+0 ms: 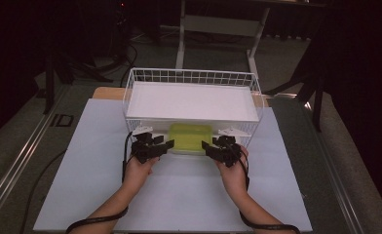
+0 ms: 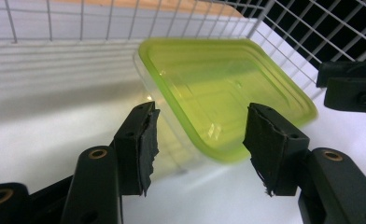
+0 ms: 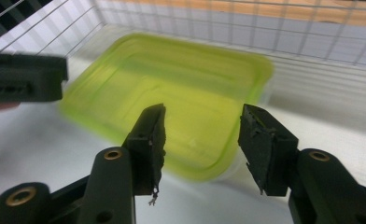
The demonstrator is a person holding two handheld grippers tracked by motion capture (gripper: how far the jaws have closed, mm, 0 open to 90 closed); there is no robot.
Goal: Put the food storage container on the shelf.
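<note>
A clear plastic container with a yellow-green lid point(image 1: 190, 137) lies at the front of a white wire basket point(image 1: 194, 76), under a white board point(image 1: 194, 101). My left gripper point(image 1: 156, 145) sits at the container's left front corner, my right gripper point(image 1: 217, 146) at its right front corner. In the left gripper view the jaws point(image 2: 200, 135) stand apart, the lid's corner point(image 2: 218, 93) just beyond them and untouched. In the right gripper view the jaws point(image 3: 202, 135) are also apart, with the lid point(image 3: 172, 84) ahead of them. Each gripper view shows the other gripper off to one side.
The basket stands on a white tabletop point(image 1: 179, 195) with free room in front and at both sides. Cables trail from both wrists toward the near edge. A table frame point(image 1: 218, 24) and dark floor lie beyond.
</note>
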